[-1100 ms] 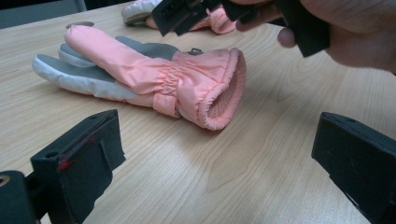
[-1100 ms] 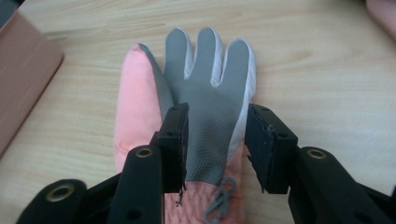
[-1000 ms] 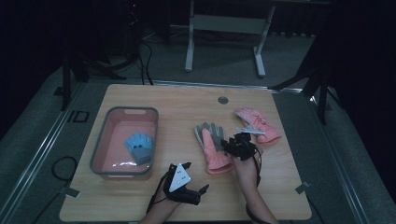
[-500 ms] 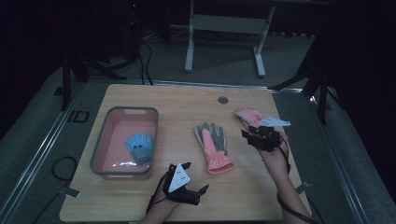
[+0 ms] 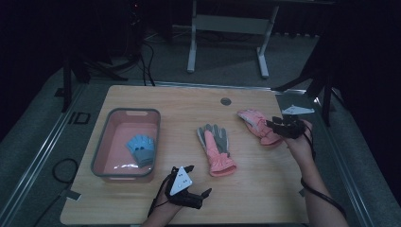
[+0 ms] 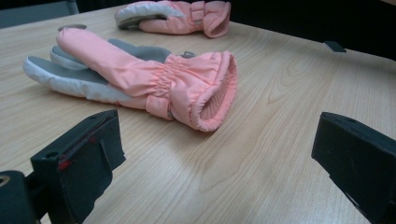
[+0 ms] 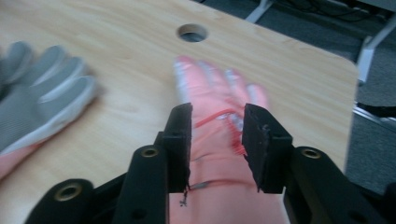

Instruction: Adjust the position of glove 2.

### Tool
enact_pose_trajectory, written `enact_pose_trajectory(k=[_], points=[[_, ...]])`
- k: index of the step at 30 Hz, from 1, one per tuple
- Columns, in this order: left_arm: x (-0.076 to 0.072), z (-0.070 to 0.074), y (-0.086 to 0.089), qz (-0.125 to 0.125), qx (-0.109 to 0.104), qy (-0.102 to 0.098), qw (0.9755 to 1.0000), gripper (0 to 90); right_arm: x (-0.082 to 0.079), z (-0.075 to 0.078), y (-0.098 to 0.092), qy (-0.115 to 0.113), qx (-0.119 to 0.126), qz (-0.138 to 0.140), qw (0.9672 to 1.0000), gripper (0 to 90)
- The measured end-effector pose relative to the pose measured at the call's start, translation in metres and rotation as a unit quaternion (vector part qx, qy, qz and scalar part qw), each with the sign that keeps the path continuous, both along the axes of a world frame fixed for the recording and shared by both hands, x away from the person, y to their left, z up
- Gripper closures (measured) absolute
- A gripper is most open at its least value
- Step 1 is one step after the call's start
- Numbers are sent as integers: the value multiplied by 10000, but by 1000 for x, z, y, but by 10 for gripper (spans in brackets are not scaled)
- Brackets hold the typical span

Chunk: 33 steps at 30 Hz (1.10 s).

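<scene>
Two pink gloves lie on the wooden table (image 5: pixel 265 189). The middle glove (image 5: pixel 215 146) (image 6: pixel 154 79) lies grey palm up, cuff toward the front edge. The right glove (image 5: pixel 255 122) (image 6: pixel 177 16) (image 7: pixel 210 84) lies near the table's right side. My right gripper (image 5: pixel 273 126) (image 7: pixel 217 126) hovers over that glove's cuff end with its jaws part open and nothing pinched between them; its view is blurred. My left gripper (image 5: pixel 197 180) (image 6: pixel 219 140) rests low near the front edge, jaws wide open, facing the middle glove's cuff from a short way off.
A pink bin (image 5: pixel 101 146) with a grey rim stands at the left and holds a blue glove (image 5: pixel 141 149). A round cable hole (image 5: pixel 225 101) (image 7: pixel 192 32) sits near the table's far edge. The table's right edge lies close beside my right hand.
My right gripper has moved from the middle glove's cuff to the right and slightly up, ending over the right glove. The left gripper and both gloves have stayed put.
</scene>
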<state>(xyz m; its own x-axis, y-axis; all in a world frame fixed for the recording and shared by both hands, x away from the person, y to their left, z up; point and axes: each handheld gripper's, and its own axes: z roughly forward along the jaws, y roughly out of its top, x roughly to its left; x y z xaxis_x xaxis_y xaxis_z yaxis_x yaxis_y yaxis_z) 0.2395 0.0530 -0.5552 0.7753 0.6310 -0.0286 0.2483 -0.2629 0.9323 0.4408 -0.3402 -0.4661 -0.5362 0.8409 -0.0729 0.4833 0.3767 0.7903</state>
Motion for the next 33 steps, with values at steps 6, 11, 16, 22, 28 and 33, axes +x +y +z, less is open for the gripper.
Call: enact_pose_trajectory(k=[6, 11, 16, 22, 28, 33], points=[[1, 0, 2, 3, -17, 48, 10000, 21, 26, -7, -10, 106, 185, -100, 9997, 576], [0, -1, 3, -18, -4, 49, 10000, 21, 41, -23, -7, 316, 245, -27, 9992, 557], [0, -2, 4, -62, -34, 72, 9999, 22, 50, -48, -10, 743, 354, 132, 9965, 538], [1, -2, 4, -47, -19, 80, 10000, 22, 53, -67, -2, 938, 82, 93, 9955, 575], [0, -2, 4, -52, -4, 64, 10000, 22, 51, -63, 4, 1063, 42, -82, 9943, 847], [0, -2, 4, -36, 0, 67, 10000, 22, 43, -52, 6, 998, 242, -526, 9933, 883]])
